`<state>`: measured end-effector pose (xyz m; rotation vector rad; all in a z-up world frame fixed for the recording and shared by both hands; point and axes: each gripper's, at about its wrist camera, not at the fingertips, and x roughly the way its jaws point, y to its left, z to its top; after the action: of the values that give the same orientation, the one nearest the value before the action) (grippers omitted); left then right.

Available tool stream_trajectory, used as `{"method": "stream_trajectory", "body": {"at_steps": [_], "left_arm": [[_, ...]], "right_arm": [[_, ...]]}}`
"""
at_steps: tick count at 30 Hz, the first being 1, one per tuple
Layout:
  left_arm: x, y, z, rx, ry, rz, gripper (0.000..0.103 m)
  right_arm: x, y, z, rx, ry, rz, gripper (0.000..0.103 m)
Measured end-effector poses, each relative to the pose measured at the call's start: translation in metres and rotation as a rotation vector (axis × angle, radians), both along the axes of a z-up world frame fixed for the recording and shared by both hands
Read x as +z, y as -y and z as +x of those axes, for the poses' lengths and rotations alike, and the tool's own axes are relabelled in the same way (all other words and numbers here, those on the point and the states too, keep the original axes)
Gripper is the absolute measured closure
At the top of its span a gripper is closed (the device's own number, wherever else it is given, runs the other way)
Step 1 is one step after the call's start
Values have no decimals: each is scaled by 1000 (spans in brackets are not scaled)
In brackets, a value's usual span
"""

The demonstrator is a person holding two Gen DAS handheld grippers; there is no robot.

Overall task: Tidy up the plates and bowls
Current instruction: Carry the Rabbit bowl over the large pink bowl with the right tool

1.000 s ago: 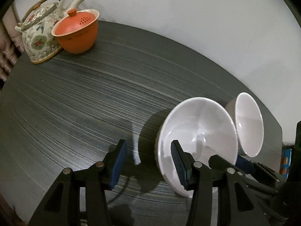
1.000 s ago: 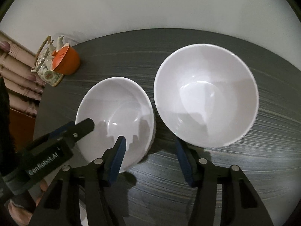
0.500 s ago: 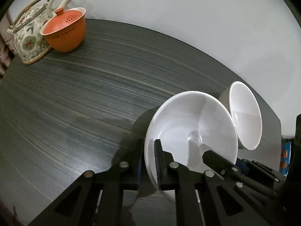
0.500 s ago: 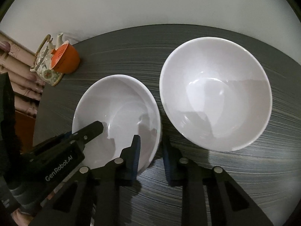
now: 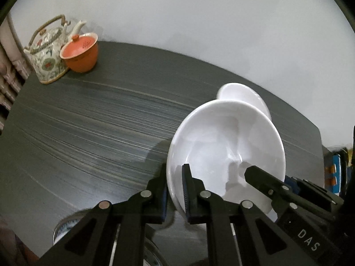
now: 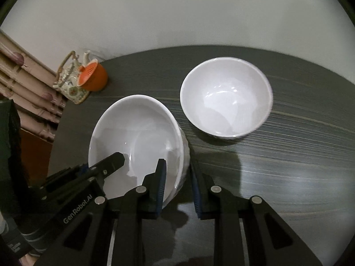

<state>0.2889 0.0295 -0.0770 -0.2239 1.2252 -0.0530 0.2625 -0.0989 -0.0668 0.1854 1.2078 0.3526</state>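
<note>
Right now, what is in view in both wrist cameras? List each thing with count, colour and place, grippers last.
wide white ceramic bowl: one, white, near side of the table, pinched at opposite rims by both grippers.
deeper white ceramic bowl: one, white, on the table beyond the held bowl, untouched.
floral teapot with a woven handle: one, white with a green and red pattern, far left corner.
orange lidded cup: one, orange, beside the teapot.
dark grey streaked table: one, dark grey, under everything.
patterned dish: one, blue and white, bottom edge of the left view, mostly hidden.
left gripper: one, black, jaws shut on the wide bowl's left rim.
right gripper: one, black, jaws shut on its right rim.
</note>
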Motion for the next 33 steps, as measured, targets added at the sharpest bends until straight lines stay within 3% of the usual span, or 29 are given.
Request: {"method": "stream_trajectory", "body": {"at_steps": [8, 18, 26, 33], "left_arm": [[44, 30, -42, -59, 43, -19, 91], [70, 44, -111, -84, 55, -37, 91], [59, 47, -165, -108, 11, -25, 91], [26, 51, -192, -97, -58, 11, 91]], "right_arm": [[44, 30, -47, -46, 62, -9, 82], [65, 57, -119, -94, 70, 14, 82], [60, 70, -186, -113, 47, 24, 82], [27, 68, -224, -105, -22, -5, 81]]}}
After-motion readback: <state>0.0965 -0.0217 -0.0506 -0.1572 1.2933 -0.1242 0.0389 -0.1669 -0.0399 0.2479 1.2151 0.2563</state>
